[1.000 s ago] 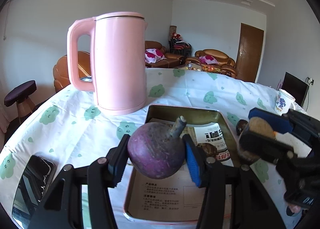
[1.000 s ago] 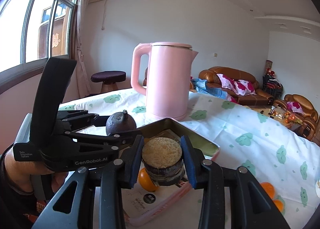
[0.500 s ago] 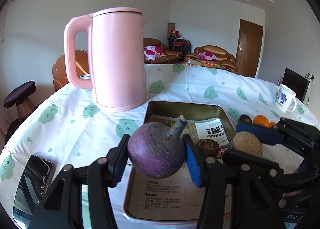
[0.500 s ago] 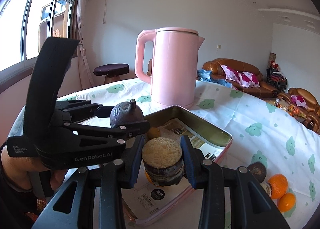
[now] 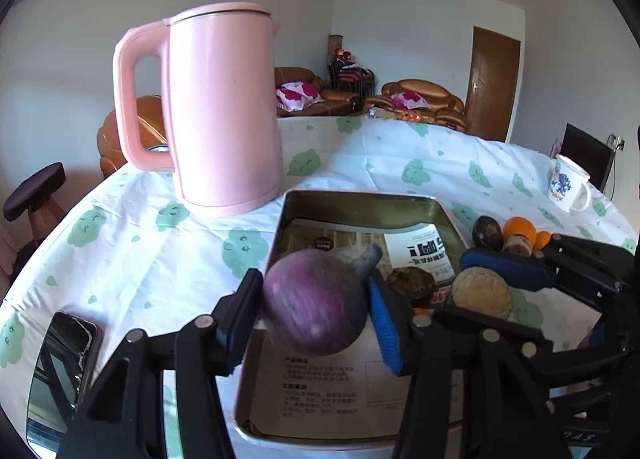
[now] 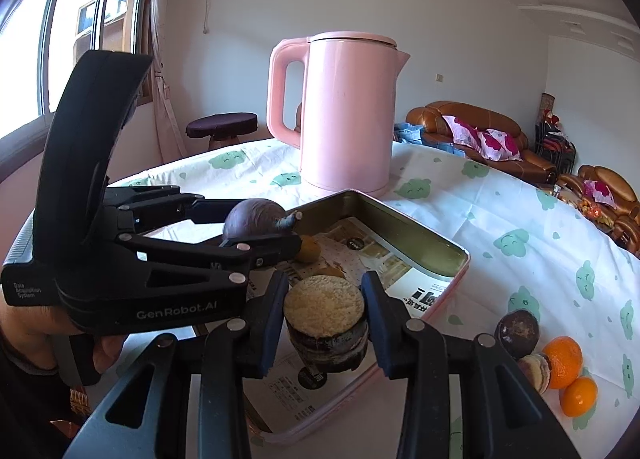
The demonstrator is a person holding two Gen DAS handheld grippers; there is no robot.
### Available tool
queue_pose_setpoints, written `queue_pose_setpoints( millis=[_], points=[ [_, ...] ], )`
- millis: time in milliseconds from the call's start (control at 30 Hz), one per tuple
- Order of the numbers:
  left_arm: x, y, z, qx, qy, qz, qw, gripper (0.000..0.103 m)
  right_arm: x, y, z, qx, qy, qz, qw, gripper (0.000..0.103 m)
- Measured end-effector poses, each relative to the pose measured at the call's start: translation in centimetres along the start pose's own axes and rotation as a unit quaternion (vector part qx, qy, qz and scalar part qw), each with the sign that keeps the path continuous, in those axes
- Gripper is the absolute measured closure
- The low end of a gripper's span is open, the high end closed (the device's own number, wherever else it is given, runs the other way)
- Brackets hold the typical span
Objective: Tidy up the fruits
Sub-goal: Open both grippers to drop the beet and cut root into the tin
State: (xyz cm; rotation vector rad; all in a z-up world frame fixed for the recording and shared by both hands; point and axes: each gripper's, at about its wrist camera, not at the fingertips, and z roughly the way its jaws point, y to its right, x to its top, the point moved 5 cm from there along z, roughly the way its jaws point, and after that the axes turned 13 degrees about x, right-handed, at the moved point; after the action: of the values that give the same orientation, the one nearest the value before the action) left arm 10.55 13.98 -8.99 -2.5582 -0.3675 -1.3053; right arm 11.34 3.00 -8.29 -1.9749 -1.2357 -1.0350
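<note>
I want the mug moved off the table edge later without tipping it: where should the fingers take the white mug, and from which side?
Take the white mug across its body, coming from the side away from its handle. It stands upright with the handle jutting out to the right in the left wrist view, so the round wall on the other side is free, and the open rim faces up.

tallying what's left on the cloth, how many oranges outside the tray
2. A larger orange and a smaller orange touch on the tablecloth, right of the tray, by two dark fruits. More may be hidden behind the jaws.
</note>
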Motion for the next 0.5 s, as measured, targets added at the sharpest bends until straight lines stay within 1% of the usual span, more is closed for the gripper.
queue_pose_setpoints(
  millis=[33,100,167,233,300,367,433,500],
  points=[
    [0.0,0.1,-0.1,0.001,0.001,0.002,1.0,0.048,0.0,0.1,-0.1,0.002,0.002,0.003,1.0,0.062],
    [0.1,0.3,-0.4,-0.006,0.005,-0.002,1.0,0.041,0.0,0.4,-0.4,-0.003,0.007,0.007,1.0,0.057],
    [0.4,0.2,-1.0,-0.002,0.016,-0.007,0.9998,0.026,0.0,0.6,-0.8,-0.006,0.011,0.01,1.0,0.055],
    [0.8,0.2,-1.6,0.001,0.028,-0.008,0.9996,0.023,0.0,0.9,-1.3,-0.003,0.016,0.018,1.0,0.053],
    [1.1,0.3,-2.2,-0.001,0.035,-0.012,0.9993,0.022,0.1,1.0,-1.9,-0.005,0.024,0.021,0.999,0.052],
    [1.6,0.3,-2.7,-0.001,0.043,-0.02,0.9989,0.016,0.1,1.1,-2.7,-0.011,0.027,0.018,0.999,0.052],
    [2.1,0.6,-3.3,-0.002,0.053,-0.028,0.9982,0.014,-0.1,1.5,-4.2,-0.03,0.031,0.011,0.999,0.052],
    [2.5,1.3,-3.8,-0.009,0.062,-0.03,0.9976,0.014,-0.6,2.3,-5.6,-0.052,0.032,0.007,0.998,0.05]
  ],
)
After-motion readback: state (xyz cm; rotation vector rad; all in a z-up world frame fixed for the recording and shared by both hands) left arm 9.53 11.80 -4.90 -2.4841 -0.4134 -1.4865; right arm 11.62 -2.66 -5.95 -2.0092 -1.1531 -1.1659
